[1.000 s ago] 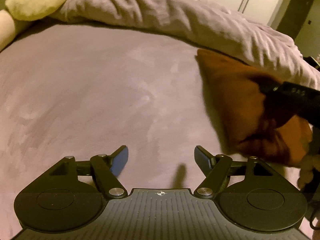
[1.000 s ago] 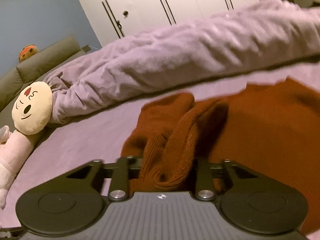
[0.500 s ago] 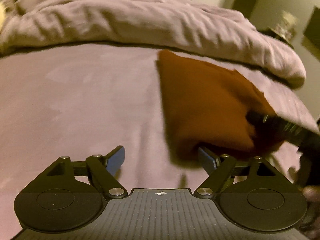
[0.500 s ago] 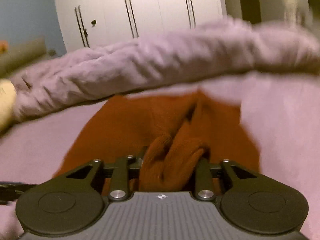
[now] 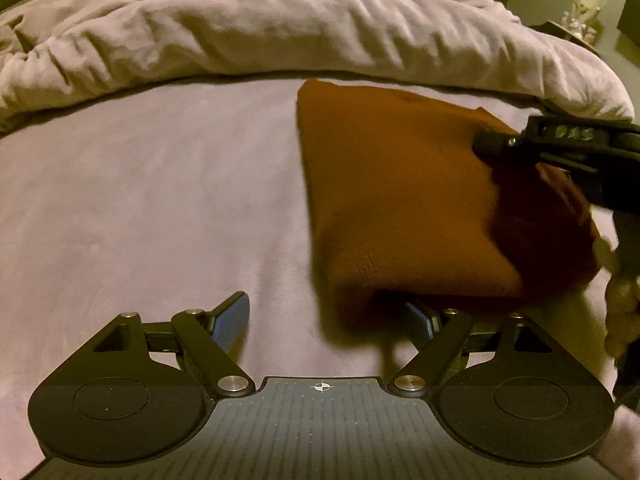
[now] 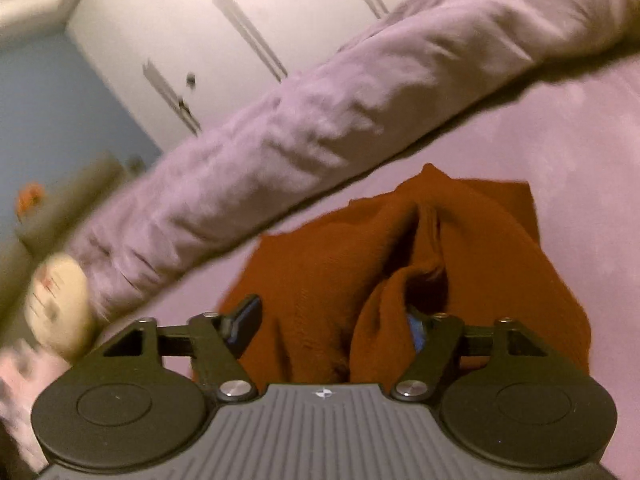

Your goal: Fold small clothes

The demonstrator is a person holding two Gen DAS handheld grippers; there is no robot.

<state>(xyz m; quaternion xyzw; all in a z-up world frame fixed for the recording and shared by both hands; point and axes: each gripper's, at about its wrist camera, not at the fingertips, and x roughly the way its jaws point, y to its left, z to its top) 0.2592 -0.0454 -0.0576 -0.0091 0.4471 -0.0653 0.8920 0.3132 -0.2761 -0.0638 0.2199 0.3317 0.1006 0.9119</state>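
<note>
A rust-brown knitted garment (image 5: 400, 200) lies folded on the mauve bed sheet (image 5: 160, 200), right of centre in the left wrist view. My left gripper (image 5: 324, 312) is open at its near edge; the right fingertip (image 5: 416, 316) sits under the garment's near corner and the left fingertip (image 5: 234, 316) is over bare sheet. My right gripper (image 6: 332, 320) reaches over the garment (image 6: 320, 272) from its right side. A bunched fold lies between its jaws, which are closing, and the pads do not look pressed on it. In the left wrist view that right gripper (image 5: 560, 152) shows as a dark bar above the garment.
A rumpled mauve duvet (image 5: 280, 28) runs along the far side of the bed. A cream plush toy (image 6: 56, 304) lies at the left, blurred. White wardrobe doors (image 6: 240, 40) stand behind. A hand (image 5: 620, 300) shows at the right edge.
My left gripper slid right to the garment's near edge, and the plush toy left its view. The right gripper's jaws widened around the bunched fold and its view rolled.
</note>
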